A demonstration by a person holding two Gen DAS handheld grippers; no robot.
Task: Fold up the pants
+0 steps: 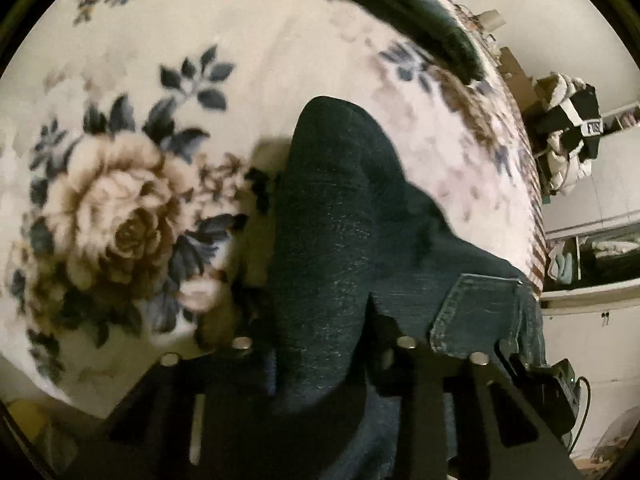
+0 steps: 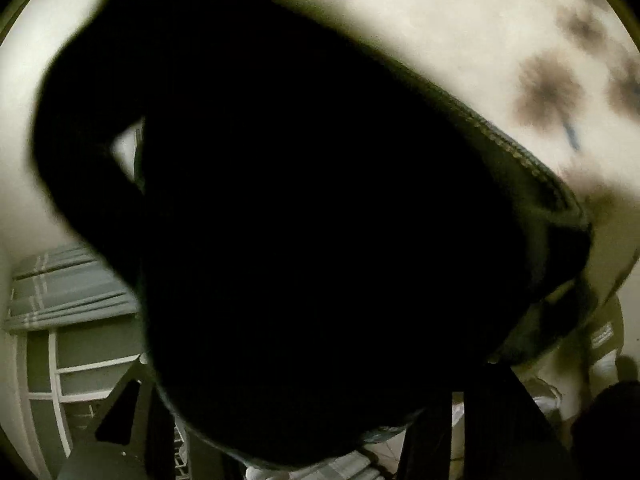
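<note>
Dark blue denim pants [image 1: 340, 216] hang from my left gripper [image 1: 324, 344] over a floral bedspread [image 1: 120, 200]. The gripper is shut on a bunched fold of the denim, and a back pocket [image 1: 480, 308] shows to the right of its fingers. In the right wrist view the pants [image 2: 300, 220] fill almost the whole frame as a dark mass, with a stitched seam [image 2: 516, 152] along the upper right edge. My right gripper [image 2: 304, 412] is mostly hidden behind the cloth; only parts of its black fingers [image 2: 492, 420] show at the bottom.
A dark garment [image 1: 400, 12] lies at the far side of the bed. A pile of black and white things [image 1: 568, 132] and shelves [image 1: 592, 248] stand right of the bed. A curtained window [image 2: 72, 292] shows at lower left in the right wrist view.
</note>
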